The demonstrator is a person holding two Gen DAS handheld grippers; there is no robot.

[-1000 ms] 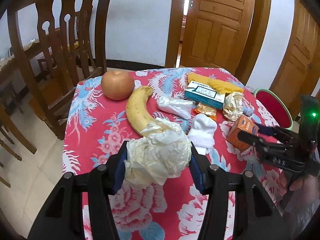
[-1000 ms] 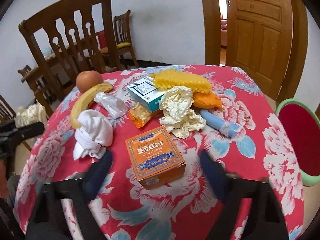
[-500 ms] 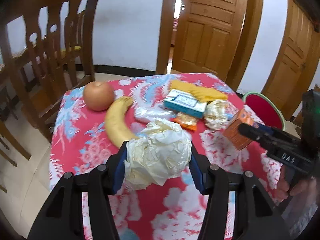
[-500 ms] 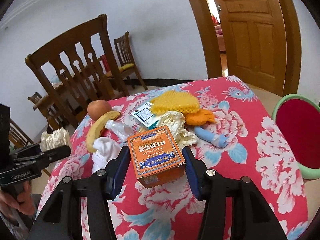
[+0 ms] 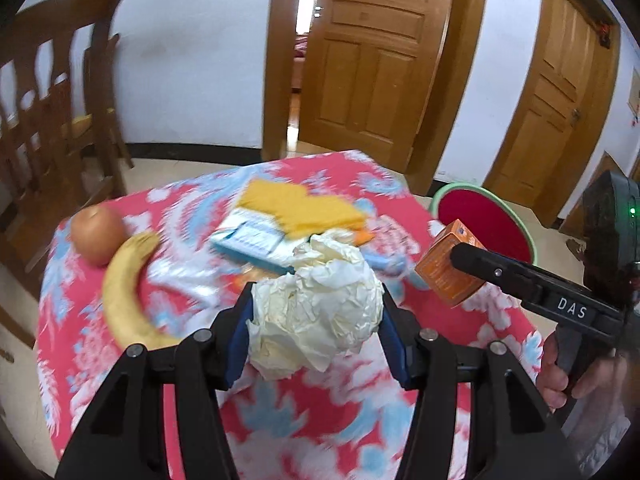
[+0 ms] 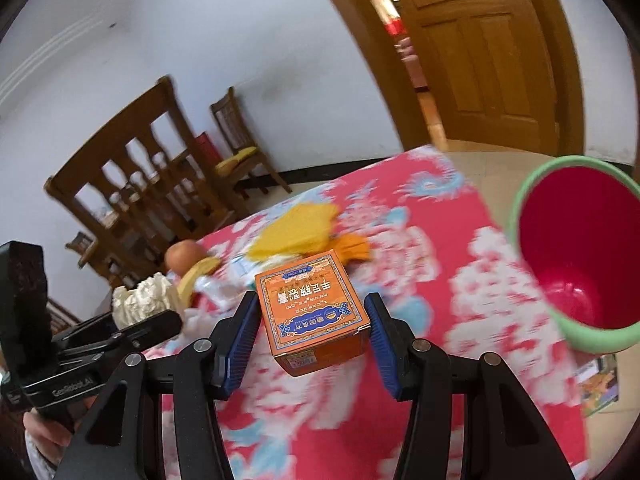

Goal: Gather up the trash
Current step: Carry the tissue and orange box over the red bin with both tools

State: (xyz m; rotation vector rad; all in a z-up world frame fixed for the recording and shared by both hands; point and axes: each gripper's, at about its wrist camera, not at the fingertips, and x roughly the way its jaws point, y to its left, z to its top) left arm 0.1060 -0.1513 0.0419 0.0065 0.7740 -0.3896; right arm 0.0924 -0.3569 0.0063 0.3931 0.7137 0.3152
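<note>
Left gripper point(image 5: 316, 312) is clamped on crumpled paper point(image 5: 320, 304), right gripper point(image 6: 308, 320) on the orange box point(image 6: 312, 312), both above the table. Carry each squarely over the red bin point(image 6: 576, 248), right of the table, before releasing.

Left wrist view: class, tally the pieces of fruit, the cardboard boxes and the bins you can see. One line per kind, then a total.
Fruit: 2 (apple, banana)
Cardboard boxes: 2 (orange box, blue-and-white box)
Bins: 1 (red bin with a green rim)
Total: 5
</note>
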